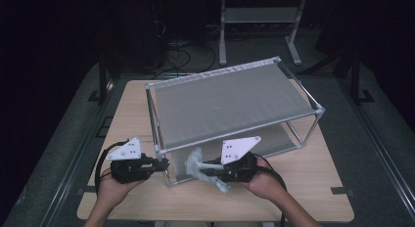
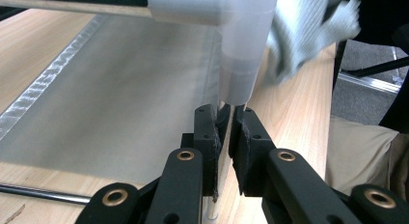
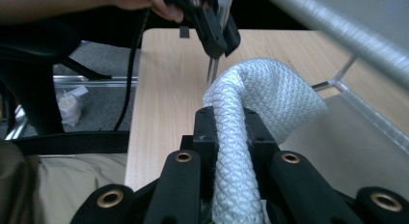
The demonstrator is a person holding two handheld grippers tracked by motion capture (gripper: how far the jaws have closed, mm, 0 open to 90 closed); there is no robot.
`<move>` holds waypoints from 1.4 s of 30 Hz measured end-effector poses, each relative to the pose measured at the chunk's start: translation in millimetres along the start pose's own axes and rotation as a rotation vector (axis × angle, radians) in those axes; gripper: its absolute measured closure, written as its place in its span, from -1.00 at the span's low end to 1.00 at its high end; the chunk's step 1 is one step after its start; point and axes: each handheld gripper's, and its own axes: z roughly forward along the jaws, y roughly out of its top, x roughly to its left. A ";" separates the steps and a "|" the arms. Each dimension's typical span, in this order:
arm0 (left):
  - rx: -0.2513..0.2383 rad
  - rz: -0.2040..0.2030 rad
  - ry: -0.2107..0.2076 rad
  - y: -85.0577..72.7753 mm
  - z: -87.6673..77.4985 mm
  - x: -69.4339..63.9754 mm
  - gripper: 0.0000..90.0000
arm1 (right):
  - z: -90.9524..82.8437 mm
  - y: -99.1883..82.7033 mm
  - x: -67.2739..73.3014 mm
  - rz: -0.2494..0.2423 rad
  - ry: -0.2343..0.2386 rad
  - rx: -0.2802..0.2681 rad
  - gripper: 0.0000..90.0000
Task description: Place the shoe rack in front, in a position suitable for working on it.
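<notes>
At the near edge of the counter [image 1: 293,197] I have both hands working on a two-tier fabric rack [image 1: 230,102], and each grip looks chosen for a reason. My left gripper [image 1: 157,164] has its jaws clamped on the thin metal upright [image 2: 226,132] at the rack's near corner, just below the white plastic joint [image 2: 241,50]; in the left gripper view the pads squeeze the rod from both sides. I judge that hold is there to steady the light frame so it doesn't slide or tip while the other hand works beside it. My right gripper [image 1: 208,166] has its jaws shut on a white quilted cloth [image 3: 251,113], bunched into a thick rope between the pads, with a loose fold arching over the tips. From above, the cloth [image 1: 198,168] hangs in front of the rack's open near side, level with the lower shelf [image 1: 274,139] and close to the braced post. Pinching it in a bunch keeps the limp fabric together, and holding it at that opening suggests it is meant for the lower tier. Feeding it under the top panel without snagging the frame calls for care.
</notes>
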 end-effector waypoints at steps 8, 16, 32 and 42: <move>-0.010 0.003 -0.002 -2.7 -2.3 -1.7 0.80 | -26.5 37.9 -1.1 -0.018 0.035 -0.034 0.76; -0.020 0.002 -0.006 -8.2 -9.0 -5.9 0.80 | -35.7 82.0 -12.2 -0.035 0.043 -0.044 0.76; -0.039 0.018 -0.029 -14.5 -14.6 -8.1 0.80 | 11.6 110.6 -42.9 -0.050 0.074 0.143 0.76; -0.041 0.025 -0.029 -15.8 -16.7 -7.9 0.80 | 44.9 116.2 -47.8 -0.061 0.140 0.212 0.76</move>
